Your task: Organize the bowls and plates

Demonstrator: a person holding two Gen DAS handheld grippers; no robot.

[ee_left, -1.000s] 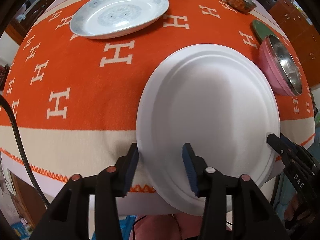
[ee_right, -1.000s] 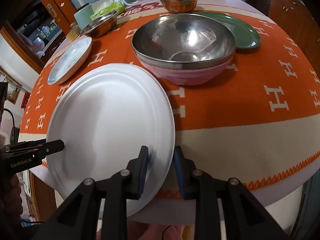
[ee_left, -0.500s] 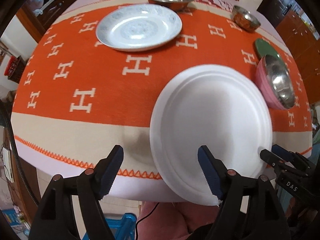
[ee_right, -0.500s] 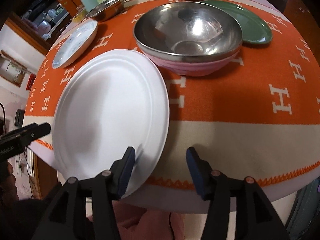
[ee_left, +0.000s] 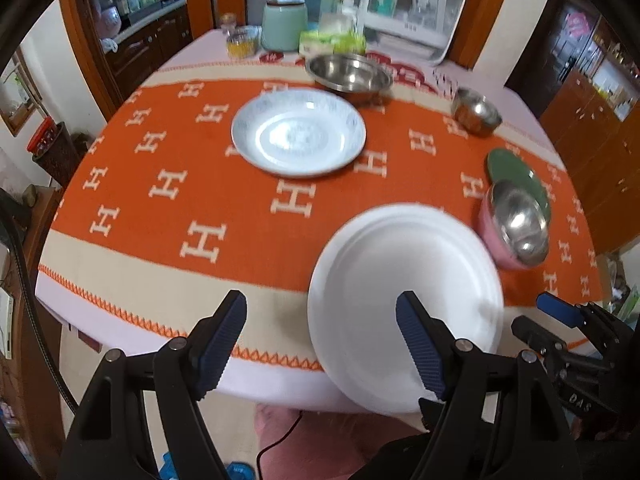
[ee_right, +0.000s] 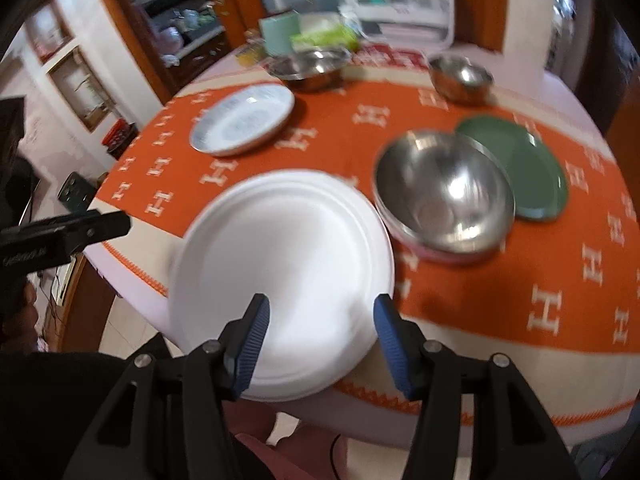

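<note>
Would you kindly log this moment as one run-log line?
left tongs: open, just opened, nothing gripped | right tongs: open, just opened, nothing gripped | white plate: lying at table edge, overhanging

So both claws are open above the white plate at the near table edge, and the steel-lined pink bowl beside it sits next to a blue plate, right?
Not quite: the plate next to the pink bowl is green, not blue. The right wrist view shows the green plate just behind the bowl. The rest holds: left claw and right claw are open, with the white plate at the near table edge.
</note>
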